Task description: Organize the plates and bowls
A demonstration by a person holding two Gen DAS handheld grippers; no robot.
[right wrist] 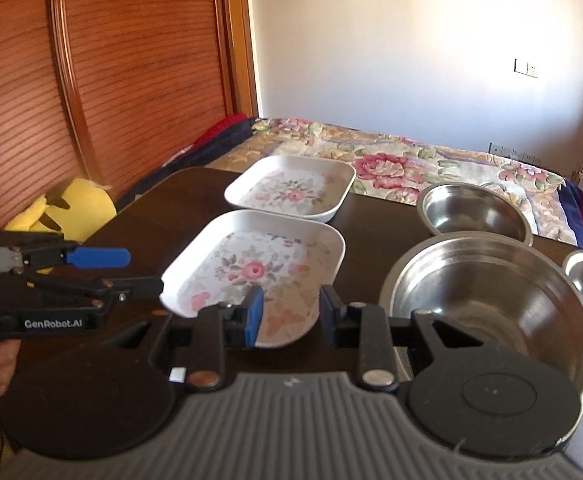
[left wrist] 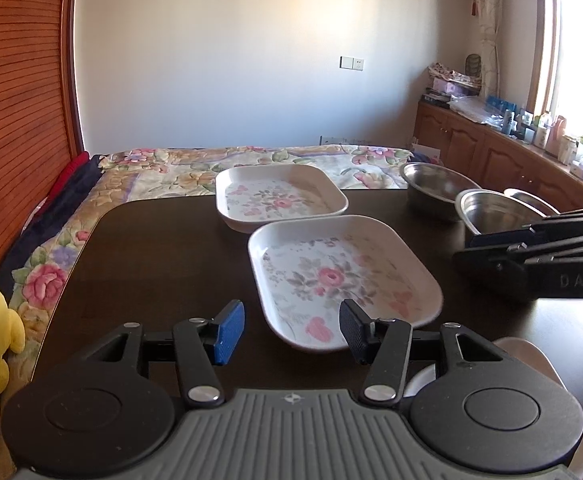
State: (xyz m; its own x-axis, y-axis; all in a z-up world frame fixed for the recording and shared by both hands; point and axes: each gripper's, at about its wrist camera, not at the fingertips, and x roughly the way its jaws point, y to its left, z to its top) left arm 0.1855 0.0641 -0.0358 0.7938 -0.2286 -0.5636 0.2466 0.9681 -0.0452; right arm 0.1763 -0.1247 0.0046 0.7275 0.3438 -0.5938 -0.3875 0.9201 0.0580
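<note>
Left fingers [left wrist: 293,330] apart, empty, near floral plate [left wrist: 343,276] just ahead; right fingers [right wrist: 291,314] likewise

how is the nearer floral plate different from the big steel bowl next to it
The nearer floral plate is white, rectangular with rounded corners, and shallow; the big steel bowl is round, deep and shiny bare metal. The plate carries a pink flower print; the bowl is plain. Both sit upright and empty on the dark table.
</note>
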